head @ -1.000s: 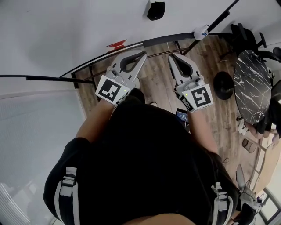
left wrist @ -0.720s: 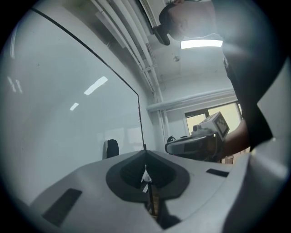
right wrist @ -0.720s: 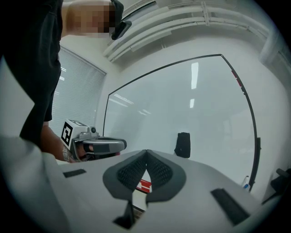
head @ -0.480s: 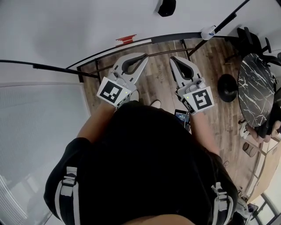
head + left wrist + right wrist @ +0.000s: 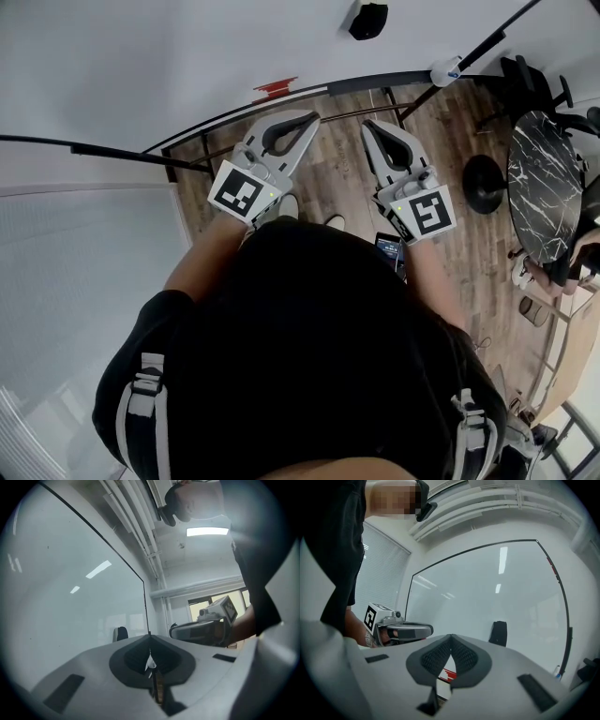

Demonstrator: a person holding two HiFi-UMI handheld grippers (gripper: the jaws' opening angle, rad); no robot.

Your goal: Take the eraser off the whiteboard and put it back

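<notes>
Black rectangular eraser [image 5: 368, 19] stays stuck to the glossy whiteboard [image 5: 169, 56], toward its right edge. The left hand-held gripper [image 5: 312, 116] and right hand-held gripper [image 5: 367, 124], both closed and empty, have shifted sideways. The right one now faces the eraser, so the approach continues.

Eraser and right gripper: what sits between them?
Only bare whiteboard separates the right gripper from the eraser, seen in the right gripper view.

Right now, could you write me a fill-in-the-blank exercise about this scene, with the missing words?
The eraser hangs on the ___.
Its colour is ___.
The left gripper and the right gripper are both ___ (open or shut).
The marble table has a ___ top (round or square).
Missing words: whiteboard, black, shut, round.
</notes>
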